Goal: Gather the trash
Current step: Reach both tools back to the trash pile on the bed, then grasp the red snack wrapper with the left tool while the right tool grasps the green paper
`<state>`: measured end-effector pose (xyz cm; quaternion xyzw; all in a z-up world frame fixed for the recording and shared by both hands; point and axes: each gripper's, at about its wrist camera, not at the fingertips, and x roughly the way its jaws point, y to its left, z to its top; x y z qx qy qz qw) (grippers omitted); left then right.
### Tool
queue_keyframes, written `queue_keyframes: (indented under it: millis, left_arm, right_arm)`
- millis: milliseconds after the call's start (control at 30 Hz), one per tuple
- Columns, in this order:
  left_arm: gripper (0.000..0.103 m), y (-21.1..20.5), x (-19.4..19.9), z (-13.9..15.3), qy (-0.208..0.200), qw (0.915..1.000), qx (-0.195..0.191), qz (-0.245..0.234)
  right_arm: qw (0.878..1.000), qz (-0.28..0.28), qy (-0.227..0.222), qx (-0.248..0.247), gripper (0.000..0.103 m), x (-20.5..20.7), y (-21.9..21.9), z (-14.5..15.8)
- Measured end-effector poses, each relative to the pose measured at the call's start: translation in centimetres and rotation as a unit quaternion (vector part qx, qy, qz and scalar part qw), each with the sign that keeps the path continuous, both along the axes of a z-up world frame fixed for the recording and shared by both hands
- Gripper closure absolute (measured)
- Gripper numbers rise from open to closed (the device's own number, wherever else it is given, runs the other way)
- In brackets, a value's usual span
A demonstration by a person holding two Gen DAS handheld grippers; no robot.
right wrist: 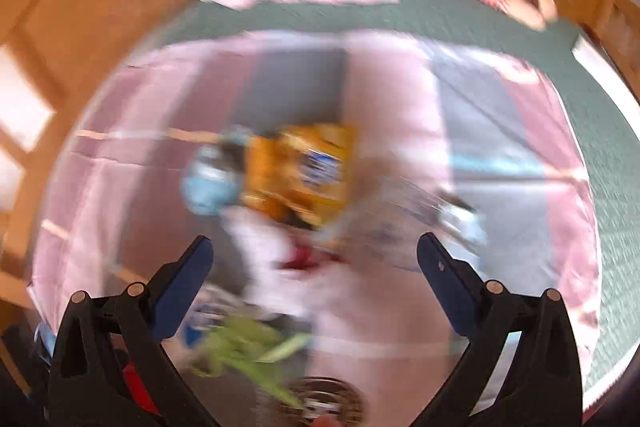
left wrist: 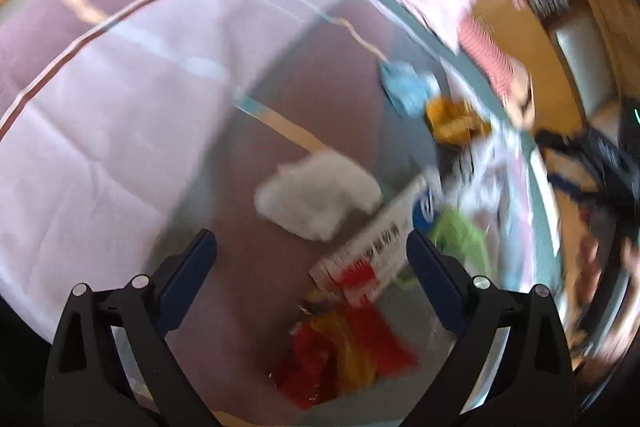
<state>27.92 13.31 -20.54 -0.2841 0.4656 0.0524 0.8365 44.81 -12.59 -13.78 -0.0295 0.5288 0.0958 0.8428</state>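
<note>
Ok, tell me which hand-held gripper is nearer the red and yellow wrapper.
Left. The left hand-held gripper hangs open right over the red and yellow wrapper. The right hand-held gripper, also open, faces the orange bag; that wrapper isn't identifiable there.

A pink sheet covers the bed — wrappers, white tissue, orange bag scattered on it.

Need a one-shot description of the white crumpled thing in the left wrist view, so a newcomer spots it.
Start at the pink and mauve bedspread filling the left wrist view. Just ahead of the open left gripper lies a scatter of litter. The white crumpled wad is the only plain white, unprinted piece, left of the long printed box.
</note>
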Motion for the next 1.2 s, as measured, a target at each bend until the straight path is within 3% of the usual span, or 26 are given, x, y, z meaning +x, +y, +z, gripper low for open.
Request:
queue_keyframes:
  millis: [67, 100, 167, 233, 300, 367, 533, 633, 700, 733, 767, 800, 900, 1033, 1200]
  left_arm:
    - [0.008, -0.9, 0.5, -0.1, 0.017, 0.999, 0.038, -0.018]
    - [0.008, -0.7, 0.5, -0.2, 0.02, 0.9989, 0.04, -0.015]
    - [0.008, 0.3, 0.0, -0.2, 0.014, 0.9997, 0.01, 0.015]
    - [0.008, 2.1, -0.9, -0.2, -0.002, 0.9978, -0.032, 0.058]
    - [0.008, 4.1, -1.4, -0.4, -0.012, 0.9928, -0.06, 0.103]
    - [0.008, 5.6, -2.2, -0.7, -0.011, 0.987, -0.081, 0.138]
    - [0.008, 7.5, -3.4, -1.6, 0.002, 0.9771, -0.113, 0.18]
    - [0.008, 7.2, -3.1, -1.7, 0.007, 0.9804, -0.11, 0.163]
    - [0.008, 6.7, -2.8, -1.7, 0.004, 0.9831, -0.111, 0.146]
    - [0.007, 6.4, -2.7, -1.7, 0.003, 0.9839, -0.116, 0.136]
    - [0.007, 6.0, -2.6, -1.7, 0.002, 0.9854, -0.123, 0.117]
    - [0.007, 5.5, -2.3, -1.8, 0.003, 0.9872, -0.127, 0.097]
    - [0.007, 3.3, -1.7, -1.5, 0.007, 0.9926, -0.12, 0.016]
    - [0.007, 0.5, -2.9, -0.6, 0.005, 0.997, -0.064, -0.043]
    - [0.01, -3.4, -2.9, -0.9, 0.03, 0.9919, 0.049, -0.114]
  right_arm:
    - [0.999, -0.035, 0.015, -0.002, 0.007, 0.6, -2.3, -1.4]
    - [0.998, -0.049, 0.027, -0.004, 0.017, 0.7, -3.4, -2.6]
    - [0.996, -0.072, 0.045, -0.002, 0.029, -0.1, -4.8, -4.1]
    - [0.995, -0.088, 0.038, 0.005, 0.031, -2.1, -5.1, -4.3]
    - [0.998, -0.064, 0.009, 0.026, 0.035, -4.7, -4.0, -3.9]
    - [0.999, -0.021, 0.012, 0.043, 0.035, -7.0, -2.0, -4.0]
    - [0.996, 0.09, 0.011, -0.011, 0.047, -12.7, 4.2, -4.1]
    - [0.994, 0.106, 0.015, -0.038, 0.047, -12.6, 6.1, -5.2]
    - [0.991, 0.106, 0.048, -0.06, 0.052, -11.5, 6.8, -7.3]
    - [0.991, 0.103, 0.058, -0.067, 0.06, -11.1, 6.8, -8.2]
    - [0.99, 0.097, 0.068, -0.073, 0.085, -10.8, 6.8, -8.9]
    - [0.991, 0.091, 0.076, -0.066, 0.093, -10.8, 6.6, -9.2]
    - [0.994, 0.083, 0.062, -0.017, 0.093, -12.3, 5.3, -7.8]
    - [0.997, 0.074, 0.012, -0.034, 0.093, -15.6, 3.3, -5.0]
    - [0.999, 0.05, -0.01, 0.012, 0.093, -20.1, 0.2, -2.0]
